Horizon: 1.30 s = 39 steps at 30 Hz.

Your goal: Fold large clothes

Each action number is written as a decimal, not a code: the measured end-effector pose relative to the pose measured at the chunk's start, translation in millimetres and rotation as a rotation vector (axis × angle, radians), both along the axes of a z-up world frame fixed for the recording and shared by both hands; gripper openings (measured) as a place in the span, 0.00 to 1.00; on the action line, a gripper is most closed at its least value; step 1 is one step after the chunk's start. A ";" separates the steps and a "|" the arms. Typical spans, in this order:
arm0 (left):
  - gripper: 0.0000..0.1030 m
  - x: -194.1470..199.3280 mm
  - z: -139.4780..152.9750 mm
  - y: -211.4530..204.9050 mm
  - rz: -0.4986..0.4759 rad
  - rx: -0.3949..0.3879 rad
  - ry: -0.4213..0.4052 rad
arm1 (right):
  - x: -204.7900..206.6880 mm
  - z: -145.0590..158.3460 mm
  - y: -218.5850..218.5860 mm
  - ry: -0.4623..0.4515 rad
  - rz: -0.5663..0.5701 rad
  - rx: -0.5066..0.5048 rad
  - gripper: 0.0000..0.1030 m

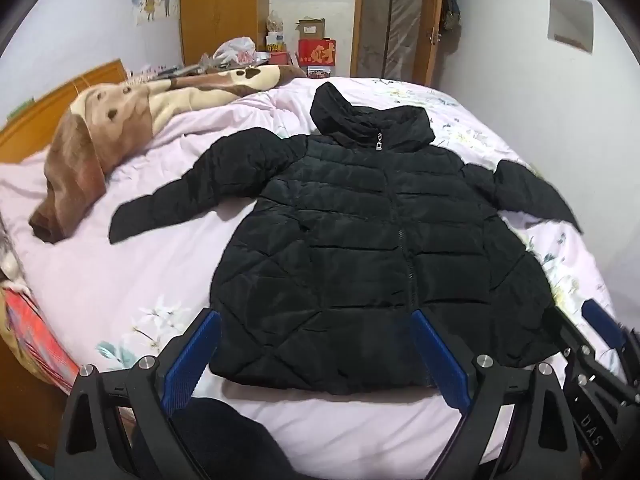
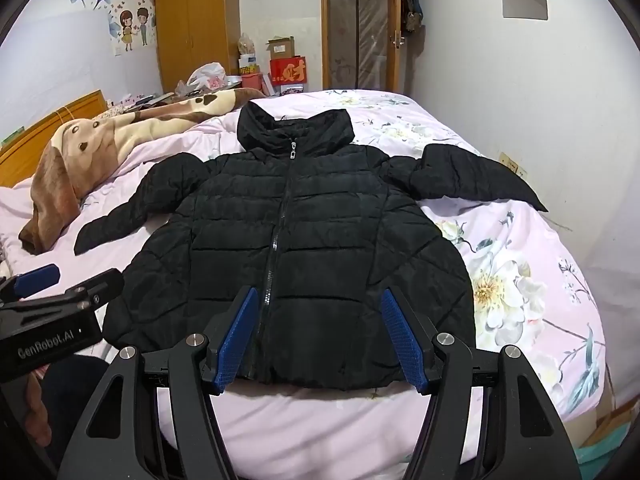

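A black quilted hooded jacket lies flat and zipped, front up, on the pink floral bed, both sleeves spread out. It also shows in the right wrist view. My left gripper is open and empty, hovering over the jacket's lower left hem. My right gripper is open and empty, over the hem near the zipper. The right gripper shows at the right edge of the left wrist view; the left gripper shows at the left edge of the right wrist view.
A brown and cream dog-print blanket lies bunched at the bed's far left by the wooden headboard. A wardrobe, boxes and bags stand behind the bed. A wall runs along the right.
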<state>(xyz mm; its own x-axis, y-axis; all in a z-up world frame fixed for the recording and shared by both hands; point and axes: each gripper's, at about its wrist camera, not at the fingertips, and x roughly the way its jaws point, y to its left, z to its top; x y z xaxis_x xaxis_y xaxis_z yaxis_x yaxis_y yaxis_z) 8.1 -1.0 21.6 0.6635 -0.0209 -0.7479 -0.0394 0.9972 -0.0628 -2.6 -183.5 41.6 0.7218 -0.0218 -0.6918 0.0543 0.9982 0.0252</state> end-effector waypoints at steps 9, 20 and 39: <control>0.93 -8.8 19.9 16.2 0.002 -0.070 -0.051 | -9.2 24.8 7.1 -0.047 -0.014 -0.066 0.63; 0.93 -6.7 23.0 33.4 0.030 -0.034 -0.047 | 1.7 33.0 19.2 -0.068 -0.006 -0.034 0.63; 0.93 23.6 7.2 37.2 0.054 0.015 -0.005 | 35.1 9.9 35.1 -0.024 0.056 -0.030 0.63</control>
<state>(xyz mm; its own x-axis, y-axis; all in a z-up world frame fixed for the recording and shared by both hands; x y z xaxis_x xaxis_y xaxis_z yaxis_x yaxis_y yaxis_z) 31.7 36.2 28.8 0.6675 0.0263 -0.7442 -0.0926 0.9946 -0.0479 32.5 -148.4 51.5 0.7391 -0.0017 -0.6736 -0.0018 1.0000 -0.0045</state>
